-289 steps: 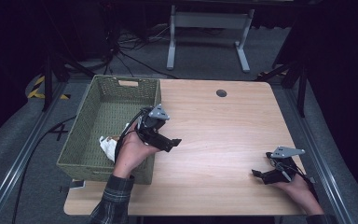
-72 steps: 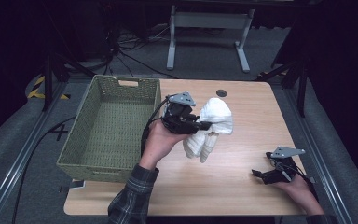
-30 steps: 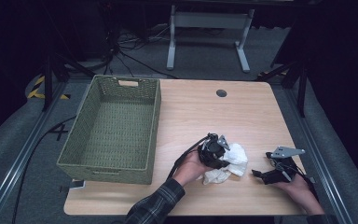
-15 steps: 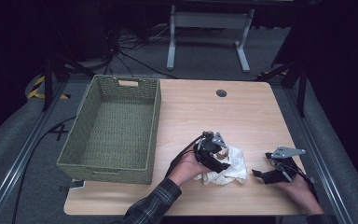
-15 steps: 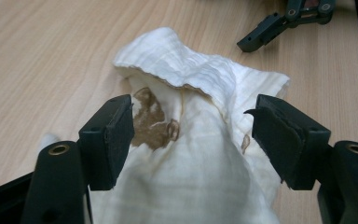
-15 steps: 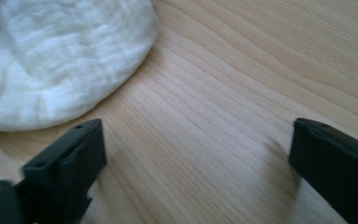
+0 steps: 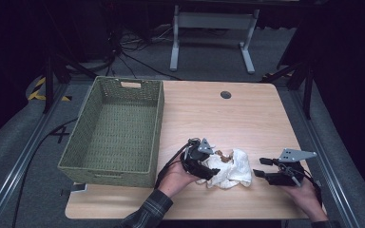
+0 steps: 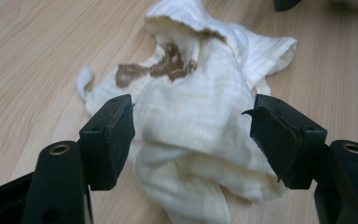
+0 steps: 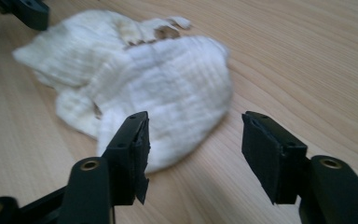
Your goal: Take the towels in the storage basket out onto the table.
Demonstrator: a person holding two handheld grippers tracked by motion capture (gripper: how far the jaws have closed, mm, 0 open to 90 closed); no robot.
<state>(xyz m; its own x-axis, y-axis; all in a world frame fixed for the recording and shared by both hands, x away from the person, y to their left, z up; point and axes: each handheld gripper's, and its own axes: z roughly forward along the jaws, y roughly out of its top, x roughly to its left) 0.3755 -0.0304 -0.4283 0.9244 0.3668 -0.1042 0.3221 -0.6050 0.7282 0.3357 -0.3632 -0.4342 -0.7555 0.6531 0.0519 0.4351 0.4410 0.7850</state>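
Note:
A crumpled white cloth [image 7: 231, 172] with a brown stain [image 8: 168, 66] lies on the wooden table [image 7: 218, 118] near its front edge. My left gripper [image 7: 213, 170] is at the cloth's left side. Its jaws have just been opening and now stand open over the cloth [image 8: 200, 140] without pressing it. My right gripper [image 7: 260, 167] hovers just right of the cloth, pointing at it. Its jaws have just been closing but are still open, with nothing between them. The cloth [image 9: 158, 74] lies directly ahead of the right gripper [image 9: 193, 128].
A green woven basket [image 7: 109, 166] stands on the table's left side. A small black round cap [image 7: 225, 94] sits near the far edge. A grey metal stand [image 7: 214, 21] is on the floor behind the table.
My left gripper has let go of the cloth and pulled back to the left. The cloth has stayed on the table. The right gripper's jaws have narrowed.

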